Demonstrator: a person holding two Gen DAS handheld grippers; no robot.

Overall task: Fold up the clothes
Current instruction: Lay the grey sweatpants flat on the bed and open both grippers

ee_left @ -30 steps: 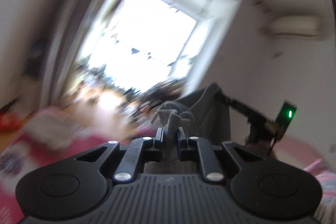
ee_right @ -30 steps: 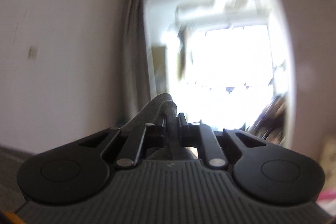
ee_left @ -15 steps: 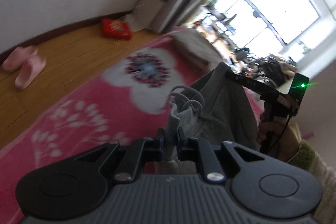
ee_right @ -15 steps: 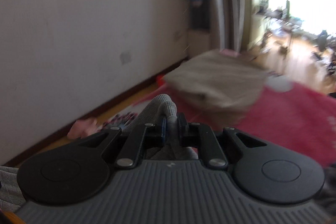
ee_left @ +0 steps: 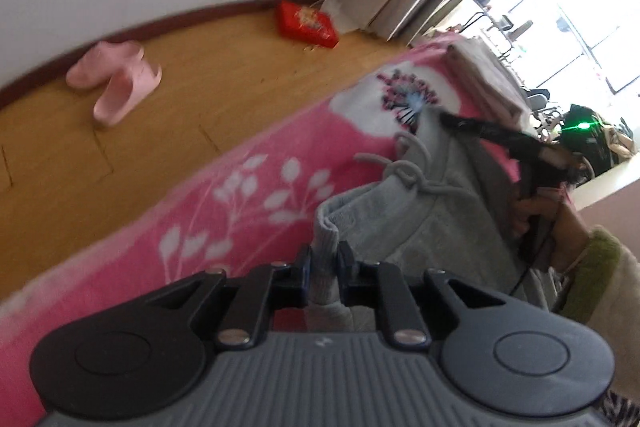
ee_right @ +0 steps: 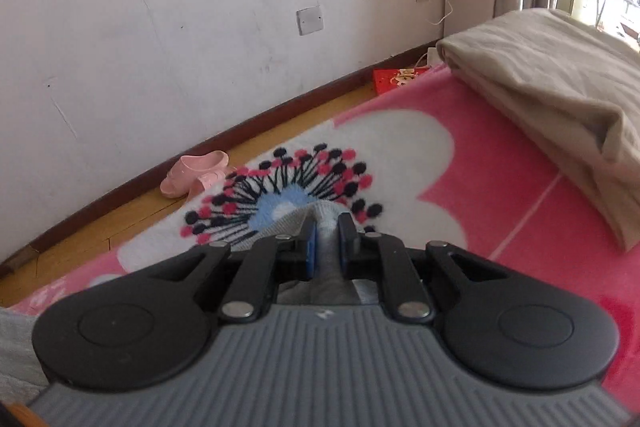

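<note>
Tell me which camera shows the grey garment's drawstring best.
Left wrist view: the knotted drawstring lies in plain sight on the grey garment. The right wrist view shows only a pinch of grey fabric in the right gripper, no drawstring.

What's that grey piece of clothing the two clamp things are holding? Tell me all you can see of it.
The grey knitted garment with a ribbed waistband and tied drawstring looks like soft sweatpants or shorts. The left gripper pinches its waistband at one end and the right gripper pinches another grey fold, so it hangs slack between them over the pink flowered blanket. Its white cord is knotted in loops. Its lower part is hidden.
</note>
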